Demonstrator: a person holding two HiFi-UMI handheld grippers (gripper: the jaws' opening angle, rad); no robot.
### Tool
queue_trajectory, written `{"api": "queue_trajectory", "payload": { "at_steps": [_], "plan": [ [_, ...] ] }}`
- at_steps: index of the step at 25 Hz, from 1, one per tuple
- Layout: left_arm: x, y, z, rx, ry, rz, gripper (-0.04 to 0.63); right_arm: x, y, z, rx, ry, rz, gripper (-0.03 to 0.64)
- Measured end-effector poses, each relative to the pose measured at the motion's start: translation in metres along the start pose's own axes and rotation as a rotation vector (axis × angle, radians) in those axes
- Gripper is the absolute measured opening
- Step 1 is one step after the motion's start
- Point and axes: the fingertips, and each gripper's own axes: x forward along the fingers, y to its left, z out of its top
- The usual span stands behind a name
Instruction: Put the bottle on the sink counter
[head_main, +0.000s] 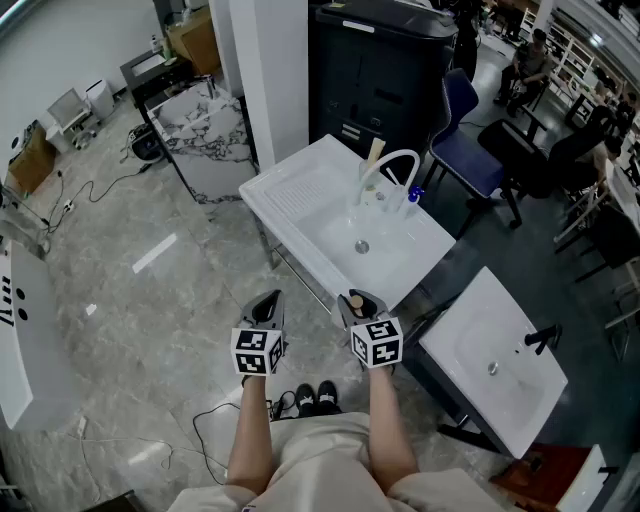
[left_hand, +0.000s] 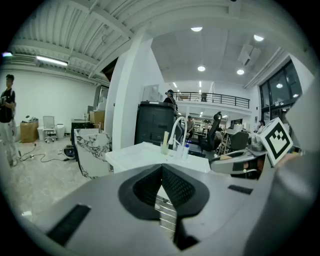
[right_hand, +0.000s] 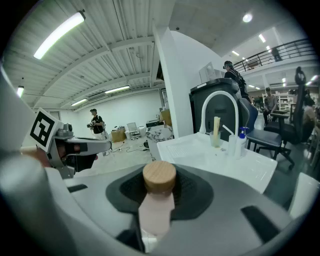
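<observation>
Head view, looking steeply down. Person stands on a grey marbled floor (head_main: 130, 300), forearms out, one gripper in each hand, both held side by side just short of the near edge of a white rectangular sink counter (head_main: 300, 195).

Right gripper (head_main: 358, 303): jaws clamped on a pale pink bottle (right_hand: 156, 207) with a round wooden cap (right_hand: 159, 176). The right gripper view shows the bottle upright between the dark ribbed pads, the cap standing at the level of the jaw tips. The bottle is held in the air, near side of the counter, touching nothing else.

Left gripper (head_main: 267, 303): jaws brought together, tips meeting, nothing between them. It sits just left of the right gripper, apart from it.

On the counter: basin to the right, ribbed draining area to the left. At the far edge stands an arched white faucet (head_main: 395, 165). Beside it is a clear cup holding a beige stick (head_main: 373, 160), with a small blue-capped dispenser (head_main: 414, 195) to its right.

Surroundings: a second white sink (head_main: 490, 360) with a black tap (head_main: 540, 338) lies near right. A black cabinet (head_main: 390, 70) and a white pillar (head_main: 270, 70) stand beyond the counter. A blue office chair (head_main: 470, 150) is far right. A marble-patterned block (head_main: 205, 140) is far left. Black shoes (head_main: 315, 398) lie on the floor near the person's legs.
</observation>
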Motion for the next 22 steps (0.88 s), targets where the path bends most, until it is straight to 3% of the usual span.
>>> {"api": "queue_trajectory", "payload": {
  "at_steps": [12,22],
  "plan": [
    [-0.021,-0.010,-0.011,-0.028,0.006,0.046,0.006,-0.017,-0.005,-0.011,-0.015,0.013,0.034,0.106],
    [-0.017,0.018,-0.027,-0.058,0.026,0.126,0.006,0.003,-0.012,-0.014,0.007,0.002,0.089,0.106]
  ]
}}
